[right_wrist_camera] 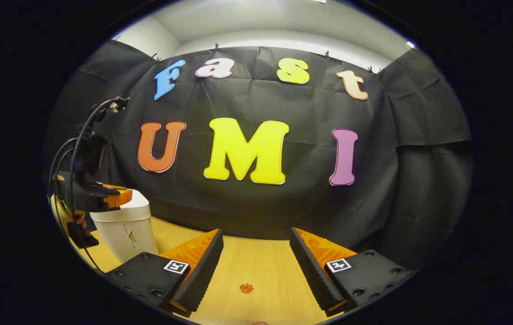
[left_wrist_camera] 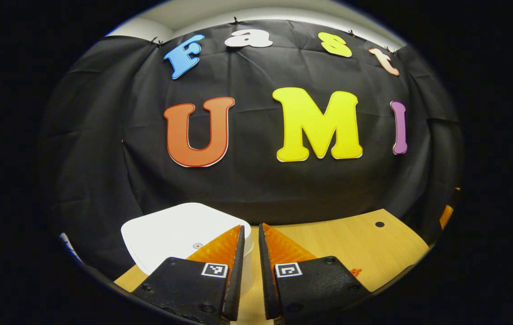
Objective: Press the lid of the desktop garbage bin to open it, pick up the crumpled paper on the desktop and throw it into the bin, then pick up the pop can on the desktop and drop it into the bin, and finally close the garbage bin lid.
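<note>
The white desktop bin (left_wrist_camera: 179,230) stands at the lower left of the left gripper view, its flat lid down with a small red dot near the front. My left gripper (left_wrist_camera: 251,228) hovers over the lid's right edge, jaws nearly together with nothing between them. In the right gripper view the bin (right_wrist_camera: 125,232) stands at the far left with the left gripper (right_wrist_camera: 105,196) and its cables just above the lid, a hand holding it. My right gripper (right_wrist_camera: 256,234) is open wide over bare wood.
The wooden table (left_wrist_camera: 351,243) runs back to the black cloth wall close behind the bin. A small dark hole (left_wrist_camera: 379,224) sits in the tabletop at right. A small orange mark (right_wrist_camera: 246,288) lies on the wood between the right gripper's fingers.
</note>
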Tool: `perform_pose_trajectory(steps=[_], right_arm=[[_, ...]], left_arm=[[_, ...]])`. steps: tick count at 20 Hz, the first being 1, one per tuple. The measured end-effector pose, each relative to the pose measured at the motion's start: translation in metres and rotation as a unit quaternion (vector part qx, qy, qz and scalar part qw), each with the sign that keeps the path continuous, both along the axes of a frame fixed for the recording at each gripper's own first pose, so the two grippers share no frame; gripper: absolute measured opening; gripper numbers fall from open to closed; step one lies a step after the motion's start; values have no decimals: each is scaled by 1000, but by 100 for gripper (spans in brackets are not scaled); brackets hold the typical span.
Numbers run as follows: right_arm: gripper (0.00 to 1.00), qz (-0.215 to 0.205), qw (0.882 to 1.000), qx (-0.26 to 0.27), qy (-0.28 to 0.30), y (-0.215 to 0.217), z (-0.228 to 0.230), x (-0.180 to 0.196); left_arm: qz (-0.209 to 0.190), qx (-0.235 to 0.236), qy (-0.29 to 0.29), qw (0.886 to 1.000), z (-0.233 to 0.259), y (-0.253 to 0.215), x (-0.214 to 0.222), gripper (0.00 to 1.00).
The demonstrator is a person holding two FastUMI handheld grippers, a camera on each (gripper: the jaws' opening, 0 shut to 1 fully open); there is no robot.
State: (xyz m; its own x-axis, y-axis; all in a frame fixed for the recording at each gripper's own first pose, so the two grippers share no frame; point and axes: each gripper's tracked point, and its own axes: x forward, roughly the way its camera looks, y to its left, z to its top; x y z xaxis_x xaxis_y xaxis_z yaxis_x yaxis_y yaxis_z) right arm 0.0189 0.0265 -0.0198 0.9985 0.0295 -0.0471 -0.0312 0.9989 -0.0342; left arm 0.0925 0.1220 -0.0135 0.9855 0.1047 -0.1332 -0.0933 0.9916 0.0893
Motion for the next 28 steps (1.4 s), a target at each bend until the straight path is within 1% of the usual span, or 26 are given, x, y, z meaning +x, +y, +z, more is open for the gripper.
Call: perform_pose_trajectory(steps=[2,6,9,10,11,12,13,16,18,22,23,25,28], right_arm=[[94,15,1000,-1,-2,8,2,-4],[94,26,1000,-2,-11,13,11,-12],[93,32,999,-2,-13,18,13,-16],[94,32,999,-3,-14,18,14,-18],[92,33,999,-4,-15,19,15,-19],[92,33,999,-3,-18,20,18,-21],[93,33,999,-3,-22,21,21,-23],[92,29,999,-9,-25,21,21,-26],[94,26,999,-10,-23,21,19,-26],[94,17,999,-12,-26,15,21,-23],[94,15,999,-10,-27,13,22,-22],[94,11,1000,-7,-29,12,24,-19],[94,6,999,-3,-36,8,27,-17]], left_arm=[[-4,-3,14,1000,-4,12,7,23],[5,-11,35,999,-8,39,15,21],[5,-18,52,998,-11,47,23,15],[5,-21,62,998,-16,48,26,14],[2,-26,73,997,-20,47,29,11],[4,-27,87,996,-25,48,30,10],[2,-24,84,996,-22,48,31,7],[6,-27,102,994,-26,49,33,3],[9,-26,106,994,-28,50,32,3],[13,-51,97,994,-30,50,32,3],[15,-52,101,993,-33,49,32,4],[19,-40,104,994,-34,51,31,4],[23,-63,82,994,-30,51,31,4]])
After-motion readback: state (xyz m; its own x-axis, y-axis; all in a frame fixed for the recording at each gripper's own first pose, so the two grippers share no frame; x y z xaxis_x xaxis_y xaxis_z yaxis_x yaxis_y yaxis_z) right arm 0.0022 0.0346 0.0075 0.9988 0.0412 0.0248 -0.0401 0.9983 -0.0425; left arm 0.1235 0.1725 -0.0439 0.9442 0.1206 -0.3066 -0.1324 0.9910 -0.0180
